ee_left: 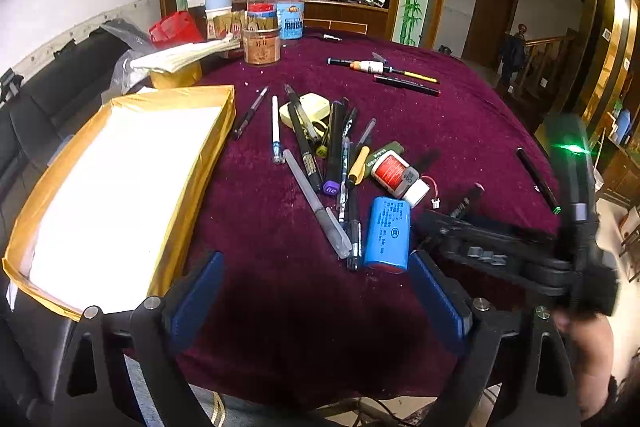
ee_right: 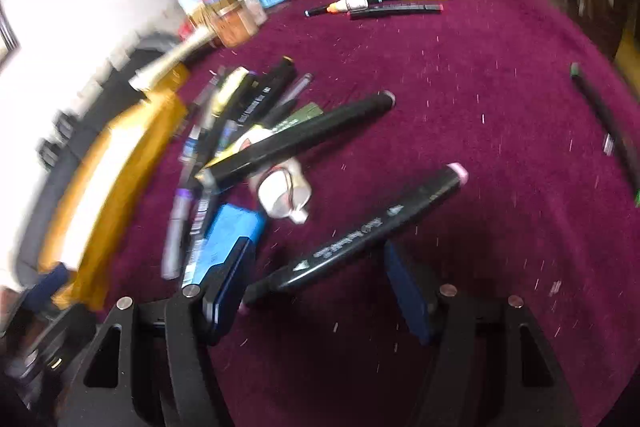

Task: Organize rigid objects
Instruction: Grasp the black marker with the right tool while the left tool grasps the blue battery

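Note:
A pile of pens and markers [ee_left: 320, 155] lies on the maroon tablecloth [ee_left: 460, 131]. With it are a blue battery cylinder [ee_left: 388, 233] and a red-and-white bottle [ee_left: 394, 173]. To the left of the pile stands a yellow-rimmed box [ee_left: 208, 163] with a white inside. My left gripper [ee_left: 316, 291] is open just short of the pile, with nothing between its blue pads. My right gripper [ee_right: 318, 285] points down with its fingers either side of a black marker with a pink cap [ee_right: 372, 231]. The marker lies slantwise on the cloth, and no pad clearly presses on it. The blue battery [ee_right: 232, 231] is beside the left finger.
Jars and tins [ee_left: 262, 43] crowd the far left of the table beside a stack of papers [ee_left: 184, 57]. Several pens [ee_left: 384, 67] lie apart at the back. A green-capped black marker [ee_right: 608, 131] lies alone at the right, near the table's edge. A person's hand [ee_left: 588, 339] holds the right gripper.

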### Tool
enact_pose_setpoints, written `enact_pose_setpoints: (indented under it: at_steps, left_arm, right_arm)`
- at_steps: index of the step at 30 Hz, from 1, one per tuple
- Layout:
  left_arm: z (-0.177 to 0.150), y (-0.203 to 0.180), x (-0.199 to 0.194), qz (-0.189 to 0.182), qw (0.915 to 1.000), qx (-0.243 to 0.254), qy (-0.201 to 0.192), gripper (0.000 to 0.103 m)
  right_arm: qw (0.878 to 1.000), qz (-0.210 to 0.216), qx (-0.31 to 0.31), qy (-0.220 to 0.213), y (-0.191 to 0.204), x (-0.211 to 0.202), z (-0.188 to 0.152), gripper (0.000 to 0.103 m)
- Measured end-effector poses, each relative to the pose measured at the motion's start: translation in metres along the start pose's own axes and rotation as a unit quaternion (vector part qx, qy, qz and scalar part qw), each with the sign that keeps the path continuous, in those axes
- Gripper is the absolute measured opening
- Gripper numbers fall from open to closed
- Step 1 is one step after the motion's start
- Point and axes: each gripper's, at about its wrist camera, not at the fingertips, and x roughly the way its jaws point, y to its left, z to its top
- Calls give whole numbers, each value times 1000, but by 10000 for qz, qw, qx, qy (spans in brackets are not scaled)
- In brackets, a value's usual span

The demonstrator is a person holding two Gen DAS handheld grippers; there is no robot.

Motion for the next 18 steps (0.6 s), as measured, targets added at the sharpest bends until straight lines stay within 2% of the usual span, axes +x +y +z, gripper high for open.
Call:
enact_pose_setpoints:
  at_steps: [3, 5, 6, 7, 10, 14, 18]
  left_arm:
    - [-1, 1, 0, -58, 10000, 60, -41, 93]
    - [-1, 4, -1, -145, 9999, 57, -63, 92]
    - [0, 6, -1, -221, 9997, 30, -55, 92]
    - [2, 7, 0, -338, 9994, -13, -38, 91]
    - [8, 3, 5, -632, 9980, 63, 18, 91]
    - [22, -14, 20, -1008, 9944, 273, 186, 91]
    - [29, -38, 37, -1079, 9905, 780, 357, 91]
  right_arm:
    - [9992, -267, -300, 26, 9, 5, 3, 67]
    - [9984, -321, -457, 43, 5, 3, 3, 52]
    - [9977, -426, -521, 50, 0, 0, 3, 35]
    - [9970, -495, -583, 73, -3, -3, 3, 24]
    - [9973, -400, -582, 186, -19, -5, 6, 17]
    - [9970, -477, -598, 148, -22, -6, 7, 16]
    - [9955, -437, -835, 84, -23, -8, 4, 16]
